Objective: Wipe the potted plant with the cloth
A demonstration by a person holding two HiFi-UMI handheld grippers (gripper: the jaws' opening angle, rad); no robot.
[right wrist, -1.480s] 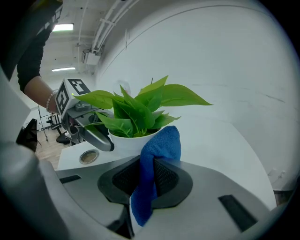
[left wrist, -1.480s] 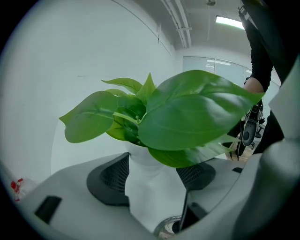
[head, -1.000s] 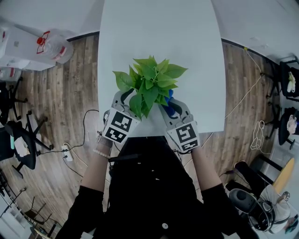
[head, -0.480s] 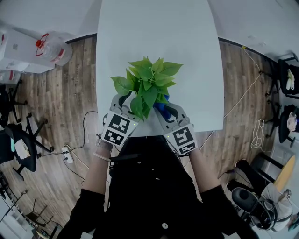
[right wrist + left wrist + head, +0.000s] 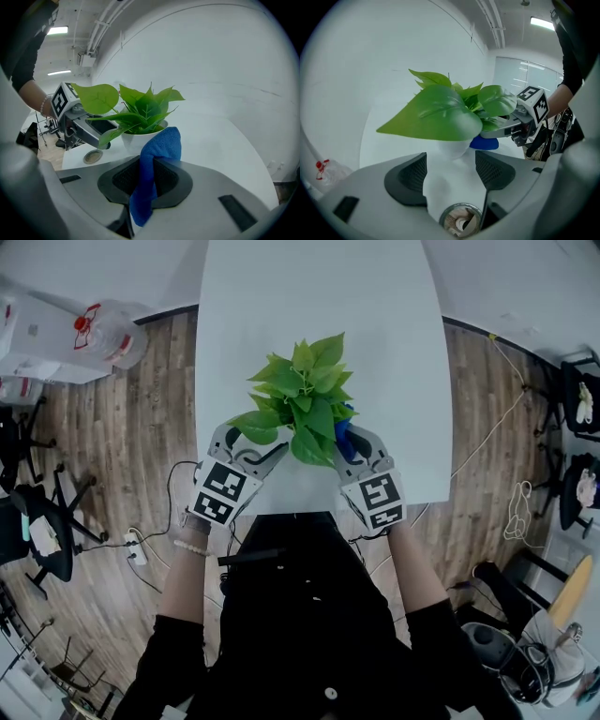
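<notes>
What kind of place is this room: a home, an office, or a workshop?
Most likely an office or a lab workroom. A long white table stands on a wooden floor, black office chairs stand at the left, and a large water bottle is near the wall.

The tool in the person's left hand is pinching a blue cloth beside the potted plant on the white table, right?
Not quite. The right tool pinches the blue cloth beside the potted plant on the white table; the right gripper view shows it. The left tool is open.
</notes>
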